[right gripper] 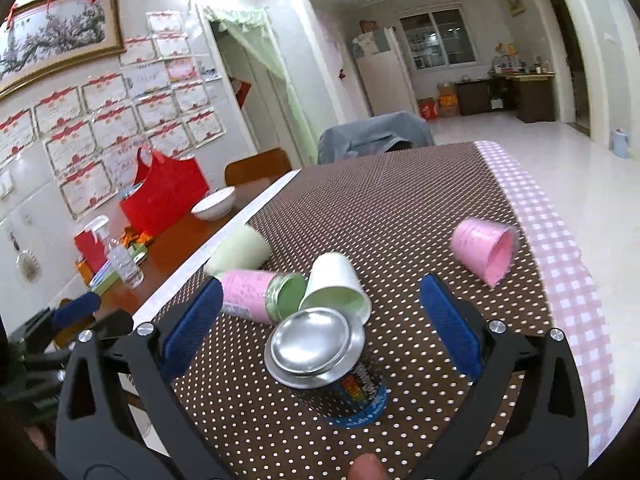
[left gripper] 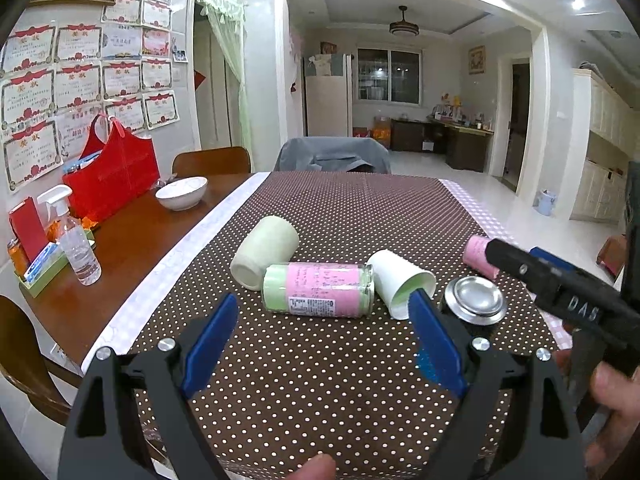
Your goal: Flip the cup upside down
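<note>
A metal can (right gripper: 320, 354) stands upside down on the dotted cloth, silver base up; it also shows in the left wrist view (left gripper: 474, 301). My right gripper (right gripper: 322, 312) is open above and around it, not touching. A white paper cup (left gripper: 400, 282) (right gripper: 336, 288), a pale green cup (left gripper: 266, 256) (right gripper: 240, 250), a pink cup (right gripper: 484, 250) (left gripper: 478, 256) and a pink-green jar (left gripper: 320, 288) (right gripper: 260, 294) all lie on their sides. My left gripper (left gripper: 324, 316) is open and empty, in front of the jar.
The brown dotted cloth (left gripper: 340, 380) covers the table. On the bare wood at the left stand a white bowl (left gripper: 182, 192), a red bag (left gripper: 116, 176) and a spray bottle (left gripper: 76, 240). A grey-covered chair (left gripper: 332, 154) stands at the far end.
</note>
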A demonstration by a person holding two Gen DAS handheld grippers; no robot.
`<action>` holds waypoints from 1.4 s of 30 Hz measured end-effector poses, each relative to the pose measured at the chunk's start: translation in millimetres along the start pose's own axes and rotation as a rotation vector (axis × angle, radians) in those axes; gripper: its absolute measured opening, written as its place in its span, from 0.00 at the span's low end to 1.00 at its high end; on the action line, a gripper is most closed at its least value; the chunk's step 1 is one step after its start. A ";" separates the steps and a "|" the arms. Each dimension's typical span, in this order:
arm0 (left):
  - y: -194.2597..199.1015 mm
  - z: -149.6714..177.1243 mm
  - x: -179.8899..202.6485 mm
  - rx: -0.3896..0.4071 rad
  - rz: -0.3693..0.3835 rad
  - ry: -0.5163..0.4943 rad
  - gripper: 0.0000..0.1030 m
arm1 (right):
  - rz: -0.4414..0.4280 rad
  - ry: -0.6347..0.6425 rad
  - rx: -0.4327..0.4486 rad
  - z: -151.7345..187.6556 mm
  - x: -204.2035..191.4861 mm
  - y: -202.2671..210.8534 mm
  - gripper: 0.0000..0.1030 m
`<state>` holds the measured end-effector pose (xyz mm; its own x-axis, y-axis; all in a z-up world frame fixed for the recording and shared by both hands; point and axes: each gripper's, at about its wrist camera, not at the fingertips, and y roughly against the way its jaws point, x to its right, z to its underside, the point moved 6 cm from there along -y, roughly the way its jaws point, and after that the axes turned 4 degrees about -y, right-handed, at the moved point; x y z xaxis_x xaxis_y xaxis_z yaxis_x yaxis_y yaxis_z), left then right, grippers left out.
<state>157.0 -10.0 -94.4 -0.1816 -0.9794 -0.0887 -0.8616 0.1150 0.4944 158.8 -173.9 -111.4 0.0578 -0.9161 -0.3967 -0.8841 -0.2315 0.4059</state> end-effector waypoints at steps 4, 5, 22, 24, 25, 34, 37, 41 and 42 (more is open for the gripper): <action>9.1 -5.0 4.1 0.018 0.007 -0.001 0.83 | -0.002 -0.027 0.030 -13.1 -1.0 22.6 0.94; 11.6 -6.1 4.8 0.021 0.009 -0.003 0.83 | -0.001 -0.026 0.041 -16.5 -1.8 30.0 0.94; 66.8 -25.5 18.9 0.098 0.036 0.010 0.83 | 0.169 0.062 0.124 -22.7 -21.3 105.9 0.94; 70.6 -26.1 21.1 0.105 0.030 0.006 0.83 | 0.186 0.081 0.131 -21.4 -23.9 109.0 0.94; 72.6 -26.7 21.8 0.109 0.028 0.004 0.83 | 0.196 0.090 0.135 -21.0 -25.7 110.0 0.94; 85.7 -31.0 24.2 0.125 0.004 -0.022 0.83 | 0.245 0.165 0.179 -16.4 -44.3 123.9 0.94; 90.8 -31.8 23.6 0.129 -0.018 -0.040 0.83 | 0.246 0.170 0.188 -14.8 -45.7 126.4 0.94; 96.5 -32.1 21.2 0.141 -0.033 -0.033 0.83 | 0.245 0.165 0.180 -12.9 -44.7 124.6 0.94; 96.1 -31.9 20.7 0.141 -0.035 -0.029 0.83 | 0.247 0.166 0.181 -13.0 -44.3 124.6 0.94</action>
<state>85.6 -24.5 -21.1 -0.1618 -0.9783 -0.1296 -0.9253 0.1048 0.3645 52.1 -166.4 -32.5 -0.1068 -0.9815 -0.1592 -0.9477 0.0520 0.3148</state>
